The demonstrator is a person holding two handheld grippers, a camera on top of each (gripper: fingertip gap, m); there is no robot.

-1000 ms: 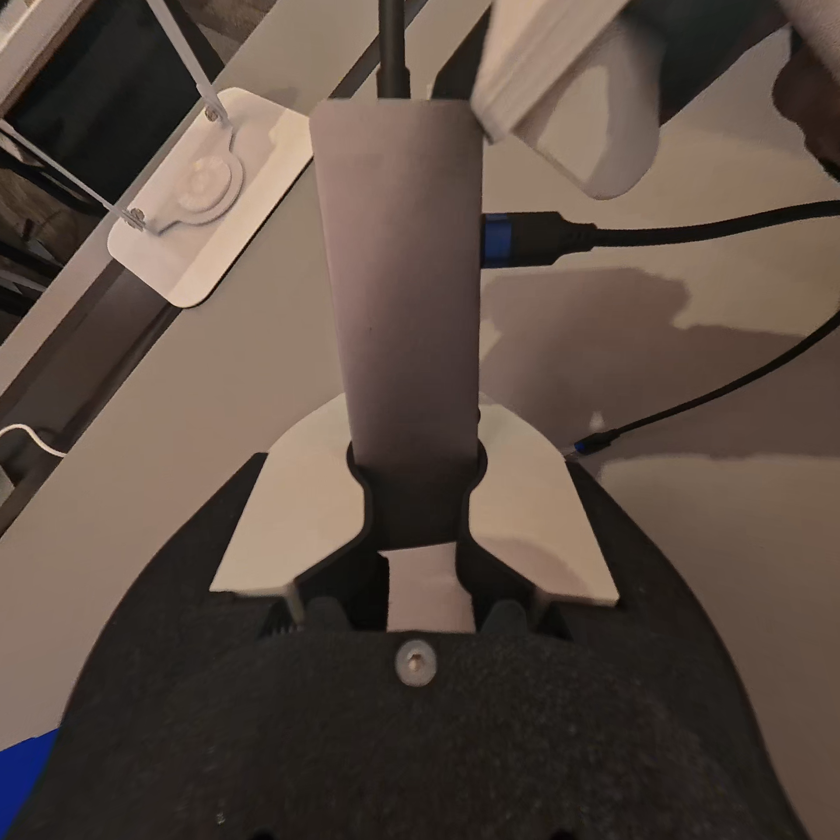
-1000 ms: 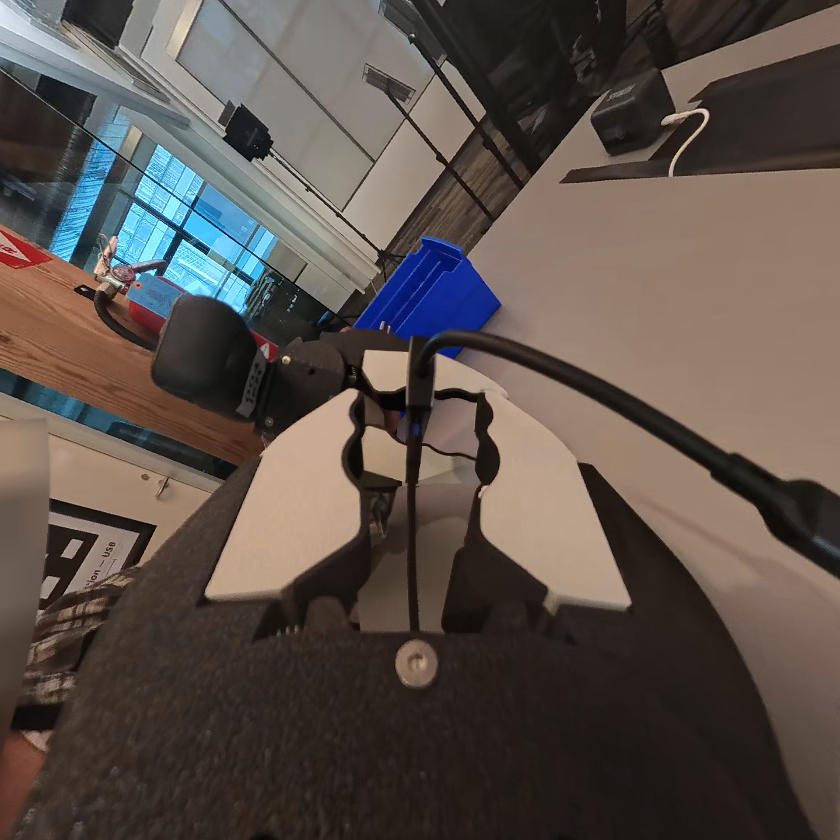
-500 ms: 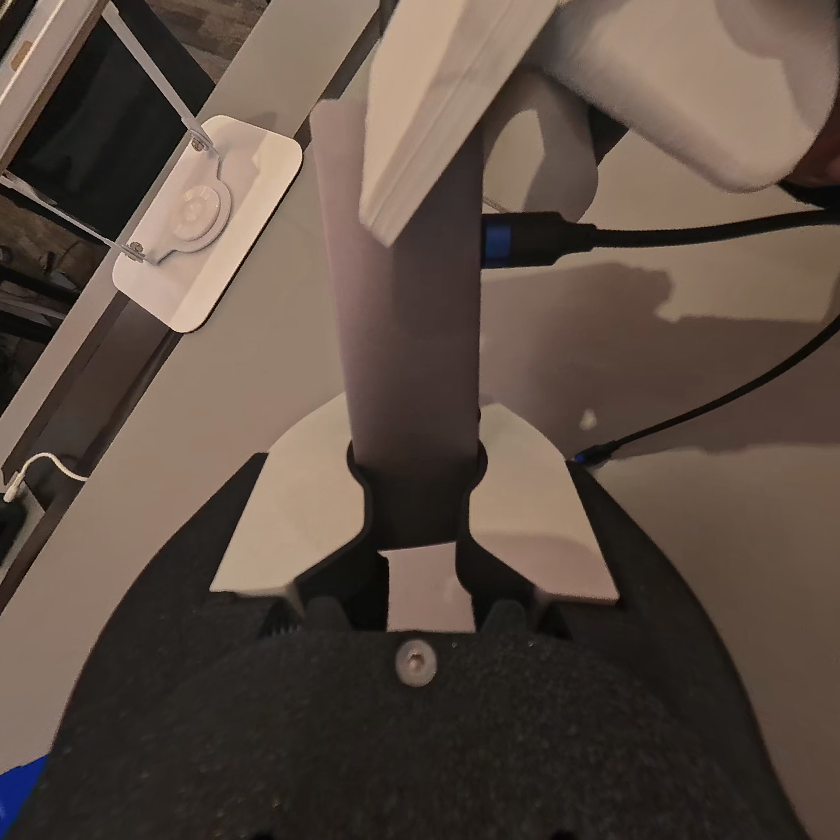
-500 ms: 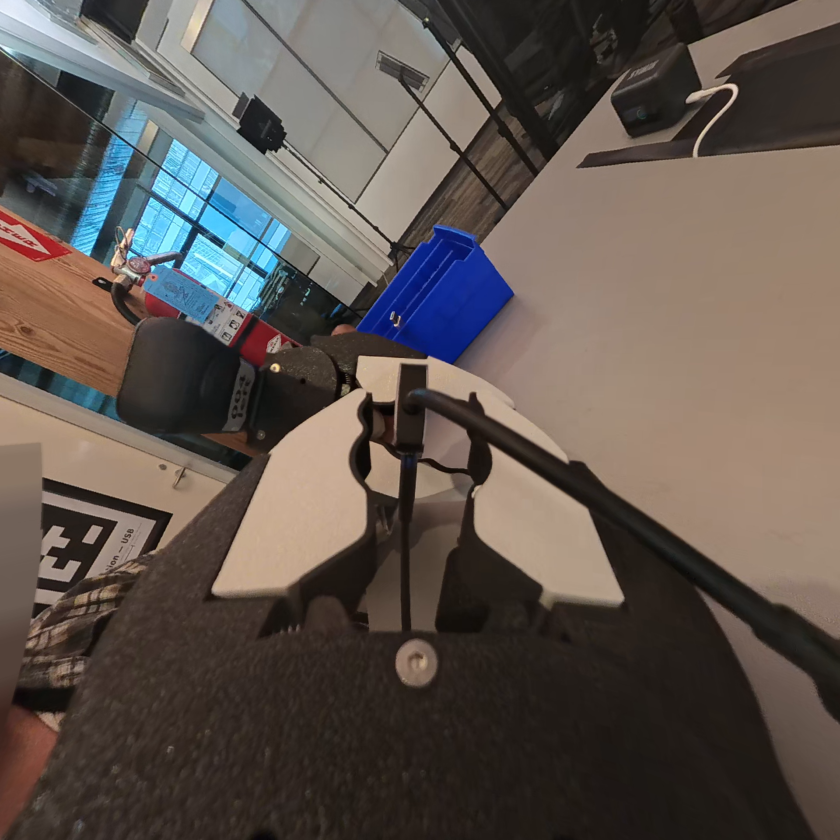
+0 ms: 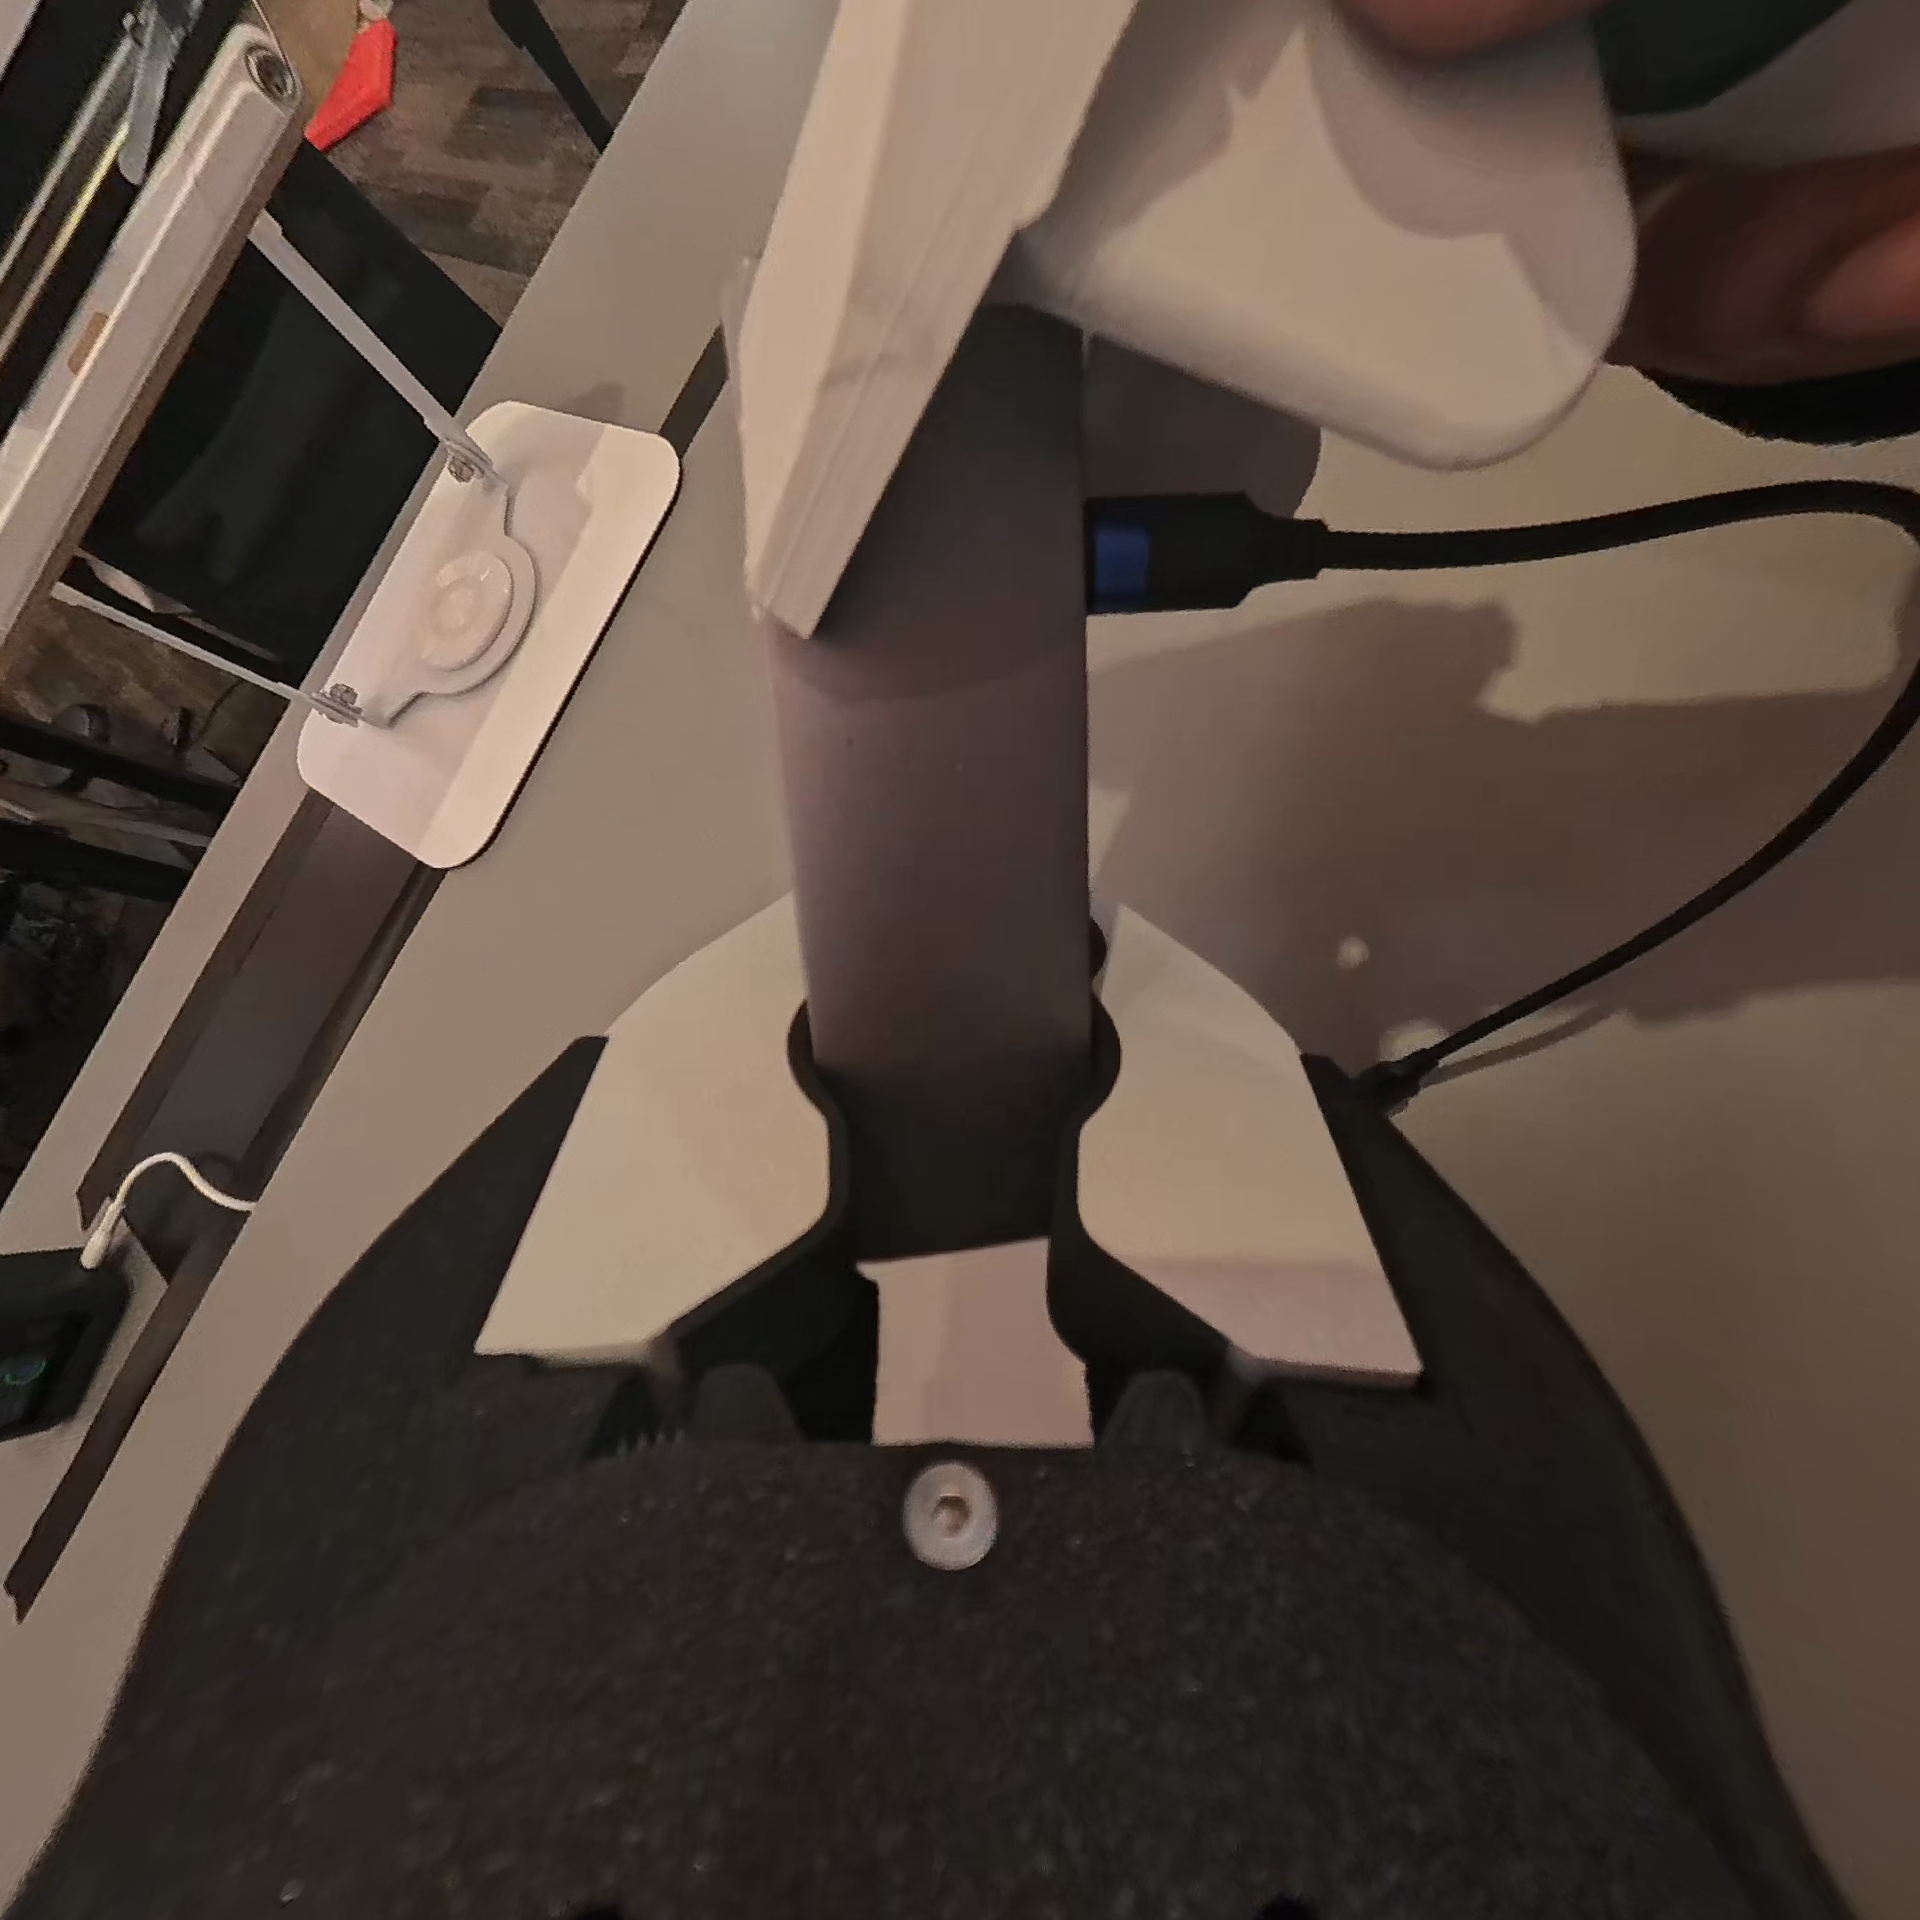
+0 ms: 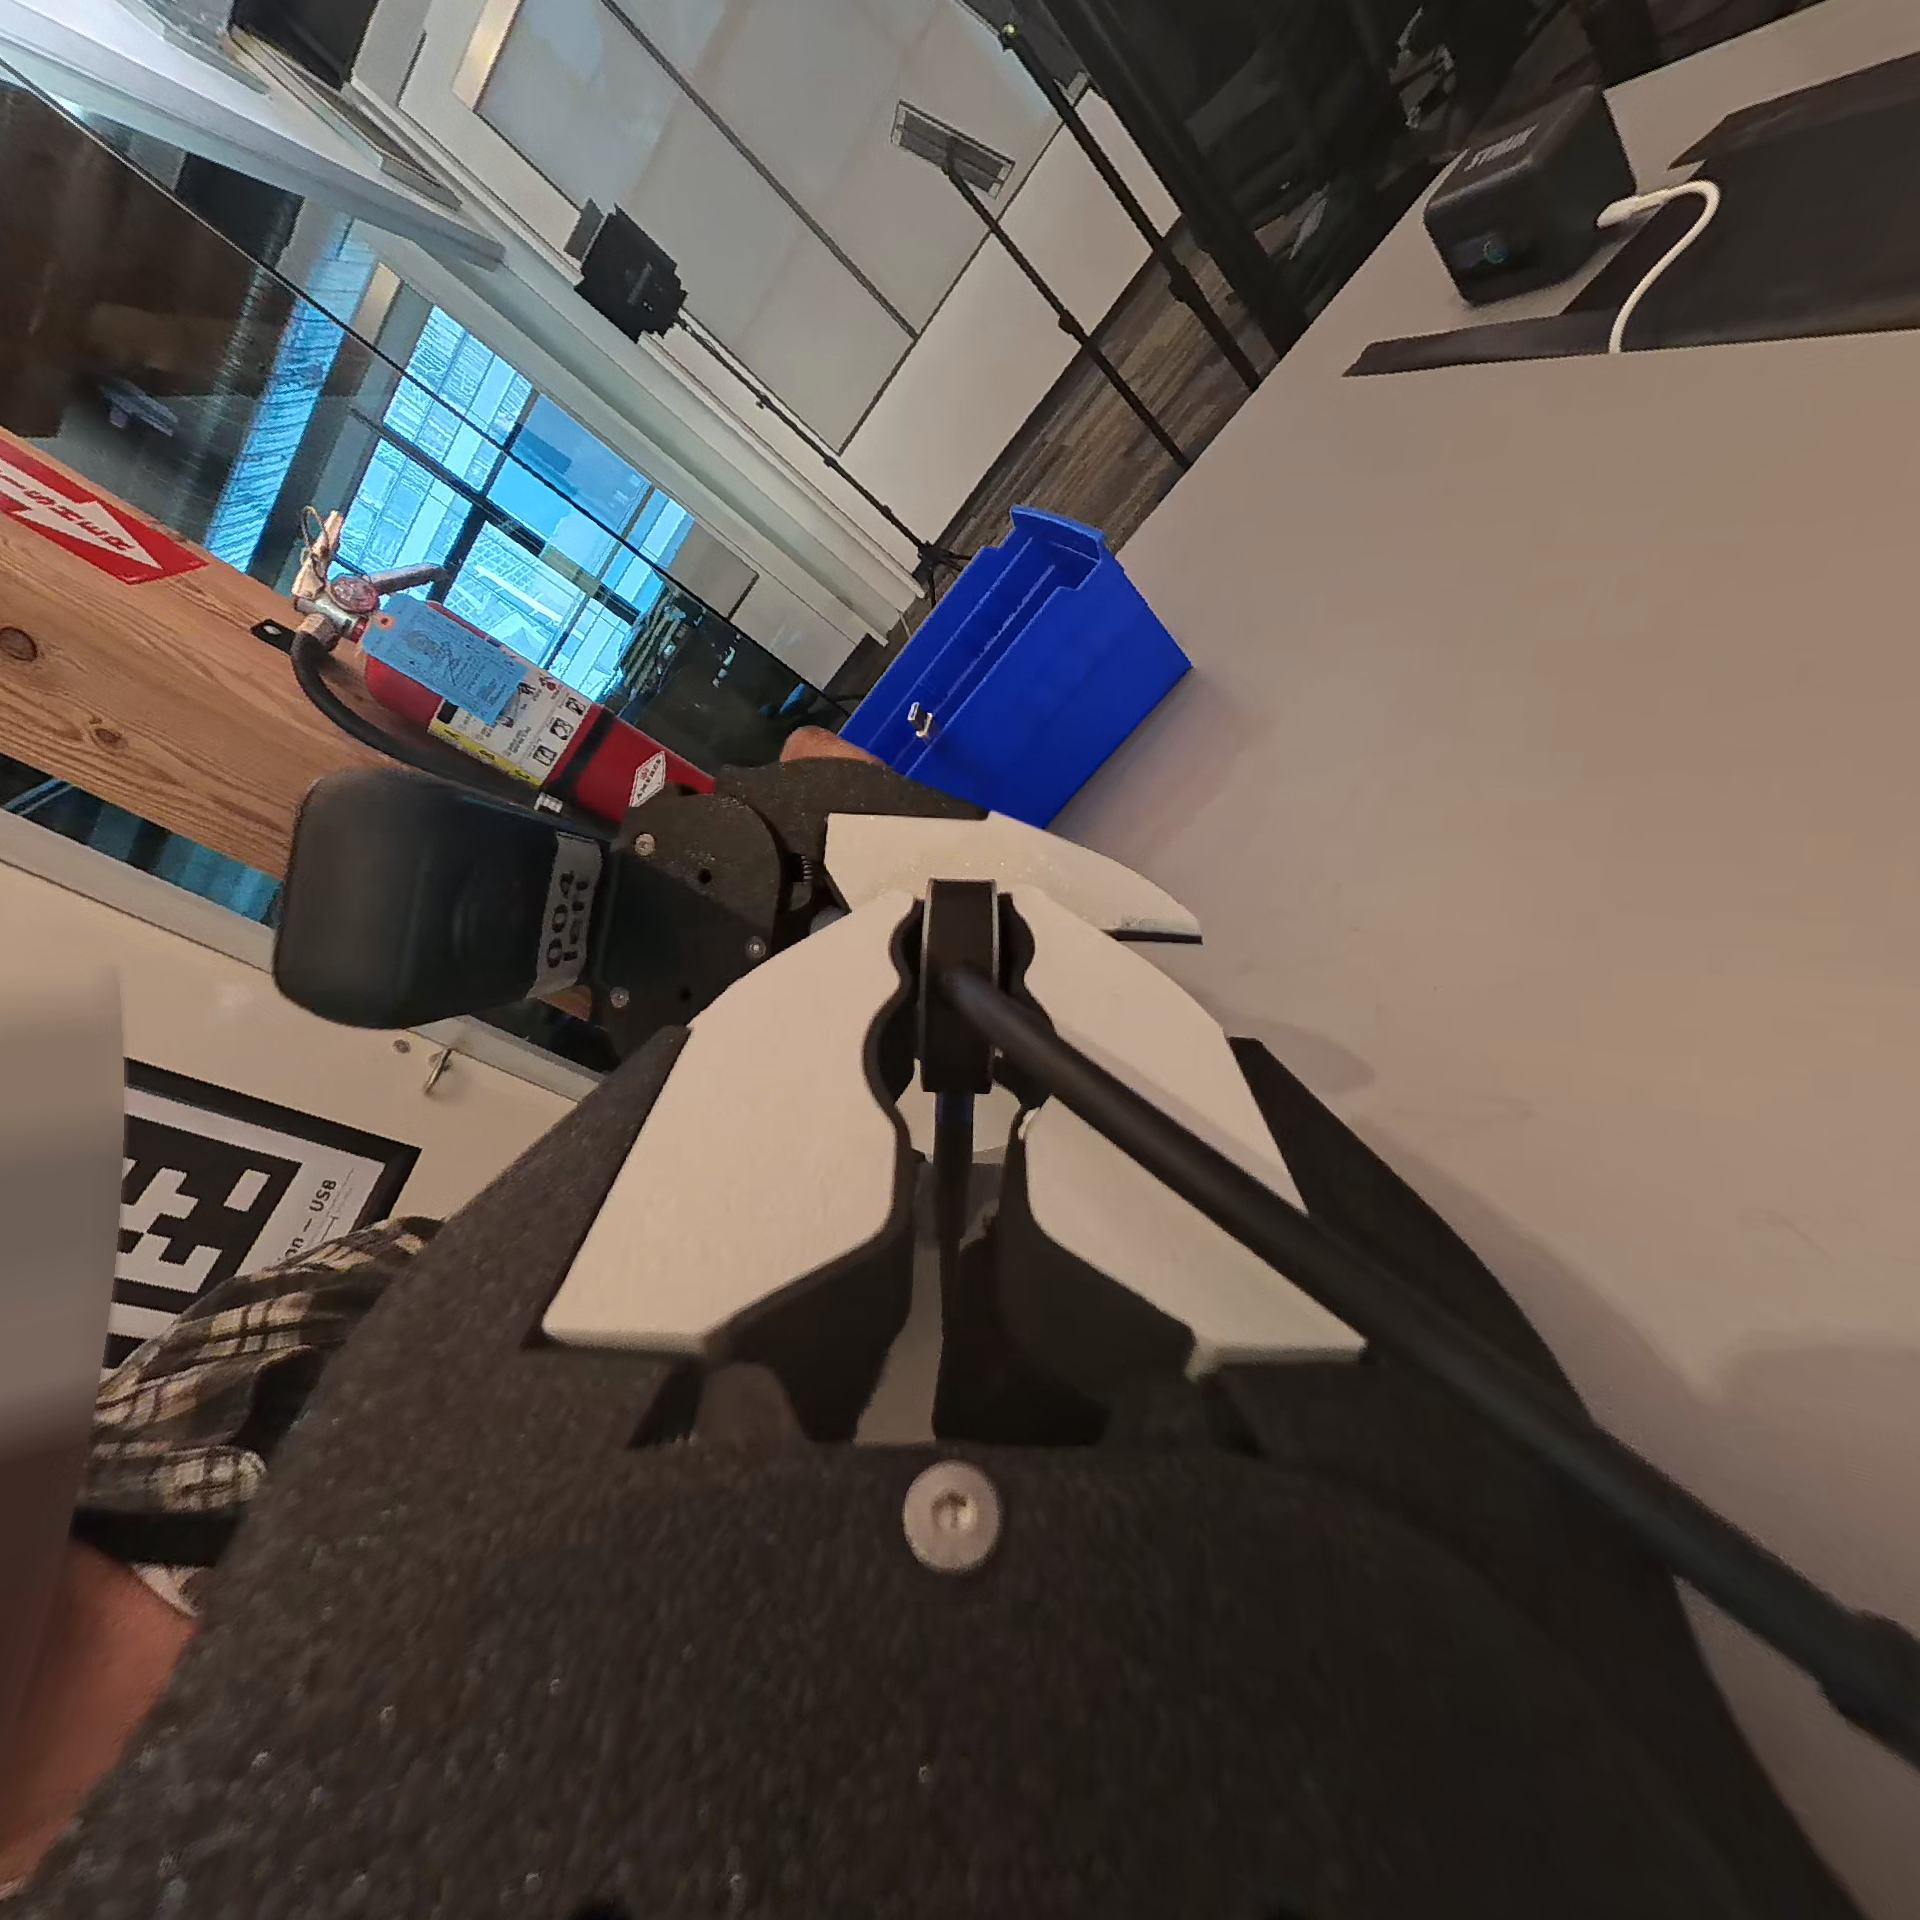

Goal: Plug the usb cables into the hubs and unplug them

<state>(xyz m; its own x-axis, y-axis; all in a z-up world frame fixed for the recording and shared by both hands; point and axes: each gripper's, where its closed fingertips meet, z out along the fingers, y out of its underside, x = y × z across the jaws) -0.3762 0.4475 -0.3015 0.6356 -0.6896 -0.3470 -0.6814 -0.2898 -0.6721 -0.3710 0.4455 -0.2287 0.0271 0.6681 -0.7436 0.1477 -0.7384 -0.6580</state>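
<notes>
My left gripper point(image 5: 951, 1039) is shut on a long grey hub point(image 5: 935, 790) that sticks forward above the table. A black cable with a blue-ringed plug point(image 5: 1174, 561) sits in the hub's right side. My right gripper's white fingers point(image 5: 935, 260) hang over the hub's far end. In the right wrist view my right gripper point(image 6: 961, 935) is shut on a black USB plug point(image 6: 961, 987). Its cable point(image 6: 1299, 1247) runs to the lower right. The left gripper's black body point(image 6: 520, 904) lies just beyond.
A thin black cable end point(image 5: 1397, 1075) lies on the pale table by my left gripper's right finger. A white mount plate point(image 5: 488, 644) sits at the table's left edge. A blue bin point(image 6: 1018, 675) and a black box point(image 6: 1517, 197) with a white lead stand farther off. My hands' fingertips stand some 7 cm from each other. My left gripper's tips are some 35 cm from the white mount plate point(image 5: 488, 644).
My right gripper has closed tighter on the black plug. It has also moved in over the hub's far end, covering more of it. The left gripper still holds the hub.
</notes>
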